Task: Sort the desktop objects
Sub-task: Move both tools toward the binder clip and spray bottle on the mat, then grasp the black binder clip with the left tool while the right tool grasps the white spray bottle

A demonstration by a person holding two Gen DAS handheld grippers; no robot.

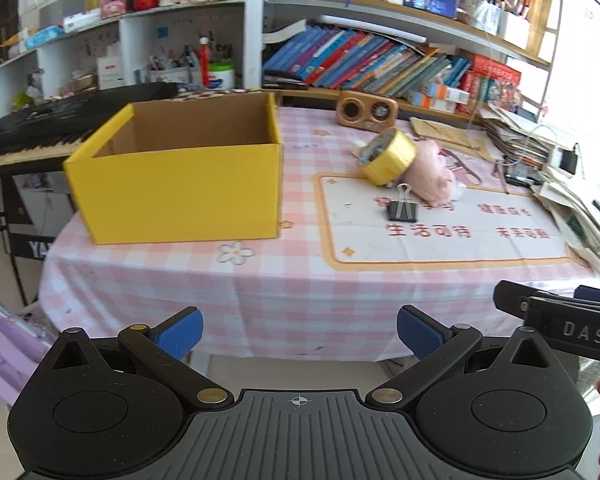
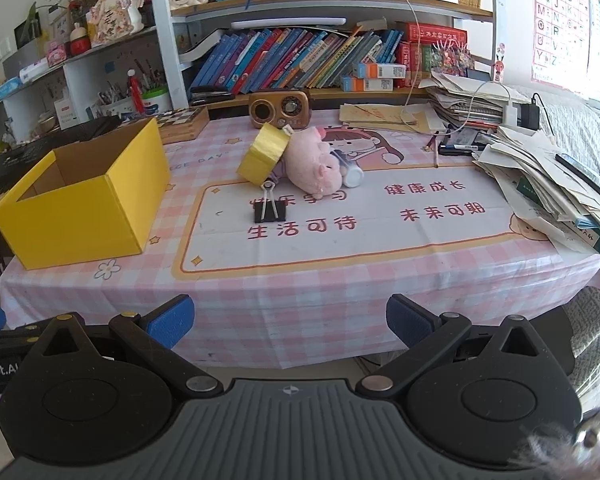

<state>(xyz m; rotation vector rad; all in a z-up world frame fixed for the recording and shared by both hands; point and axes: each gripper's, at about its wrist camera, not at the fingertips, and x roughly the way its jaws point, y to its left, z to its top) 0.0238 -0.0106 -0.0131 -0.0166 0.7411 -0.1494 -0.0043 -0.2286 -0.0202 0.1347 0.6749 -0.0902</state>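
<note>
- Opening step, by the look of it: box (image 2: 80, 196) at left edge of table (image 2: 340, 280) seems empty.
- Left tool (image 1: 298, 334) and right tool (image 2: 290, 320) spread wide, holding nothing, off near edge.
- Clip (image 2: 269, 210), tape (image 2: 262, 154), pig (image 2: 314, 164) mid-table.
- Next: reach forward, close on clip, nearest.

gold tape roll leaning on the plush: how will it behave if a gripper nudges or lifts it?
The gold tape roll stands tilted on its edge against the pink plush pig, so a nudge would probably make it roll or drop flat. Its foil face looks smooth, possibly slippery for the pads. It is a hollow ring, likely light and fairly stiff; the binder clip lies just in front.
</note>
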